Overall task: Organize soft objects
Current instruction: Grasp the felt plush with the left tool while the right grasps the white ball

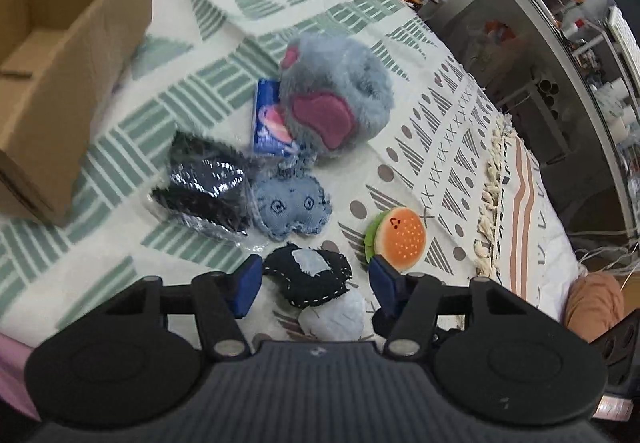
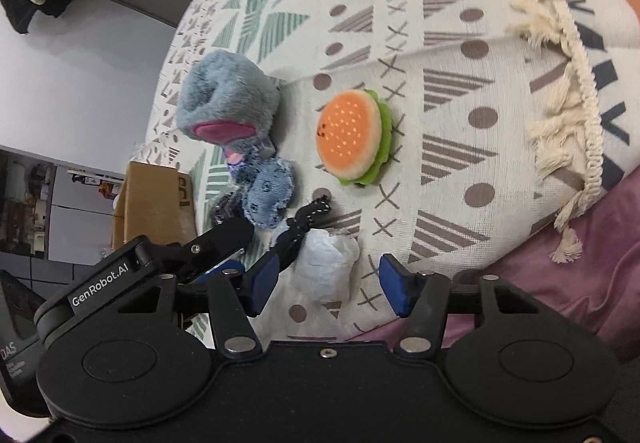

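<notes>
Soft toys lie on a patterned cloth (image 1: 440, 147). My left gripper (image 1: 314, 281) is open, its pads on either side of a black stitched pad with a pale patch (image 1: 308, 277). A pale grey pouch (image 1: 334, 317) lies just below it. My right gripper (image 2: 328, 289) is open around that pale pouch (image 2: 326, 265). A burger plush (image 1: 398, 237) (image 2: 352, 137), a blue denim toy (image 1: 292, 209) (image 2: 266, 199), a grey fluffy plush (image 1: 334, 95) (image 2: 226, 107) and a shiny black packet (image 1: 204, 187) lie near. An open cardboard box (image 1: 60, 83) (image 2: 154, 203) stands at the left.
A blue packet (image 1: 268, 119) lies under the grey plush. The cloth's fringe (image 1: 494, 183) (image 2: 560, 83) runs along the right. Metal shelves (image 1: 580, 43) stand beyond the bed. My left gripper's body (image 2: 160, 263) sits close beside my right one.
</notes>
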Tool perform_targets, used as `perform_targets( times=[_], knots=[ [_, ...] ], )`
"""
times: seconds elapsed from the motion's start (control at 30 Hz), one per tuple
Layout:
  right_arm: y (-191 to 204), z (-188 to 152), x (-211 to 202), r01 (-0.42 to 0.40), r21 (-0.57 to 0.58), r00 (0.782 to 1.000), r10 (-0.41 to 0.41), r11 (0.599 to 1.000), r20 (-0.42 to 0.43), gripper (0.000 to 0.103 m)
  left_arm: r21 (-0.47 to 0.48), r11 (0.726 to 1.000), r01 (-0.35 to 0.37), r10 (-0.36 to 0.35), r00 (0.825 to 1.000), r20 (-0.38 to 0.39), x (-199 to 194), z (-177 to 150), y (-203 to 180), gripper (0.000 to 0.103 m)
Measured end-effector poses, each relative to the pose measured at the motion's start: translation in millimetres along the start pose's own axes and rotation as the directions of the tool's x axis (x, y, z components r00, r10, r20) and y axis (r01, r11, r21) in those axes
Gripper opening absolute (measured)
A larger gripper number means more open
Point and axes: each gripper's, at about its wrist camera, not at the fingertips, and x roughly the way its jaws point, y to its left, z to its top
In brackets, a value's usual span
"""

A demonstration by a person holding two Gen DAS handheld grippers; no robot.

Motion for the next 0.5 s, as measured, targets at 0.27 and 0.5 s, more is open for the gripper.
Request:
perform_targets(
  times=[0.27,0.5],
  knots=[
    [-1.5,3.7,19.9,0.010,0.009,0.999,-0.010,1.000,-0.044,0.052,-0.076,0.997,-0.003,-0.001,0.999,-0.050,25.9,4.8,13.6,0.057],
    [-1.0,3.6,31.3,0.018,-0.008,0.998,-0.018,1.000,-0.068,0.051,-0.096,0.995,-0.017,0.010,0.997,-0.077,40.9,3.3,19.3,0.057]
  ],
)
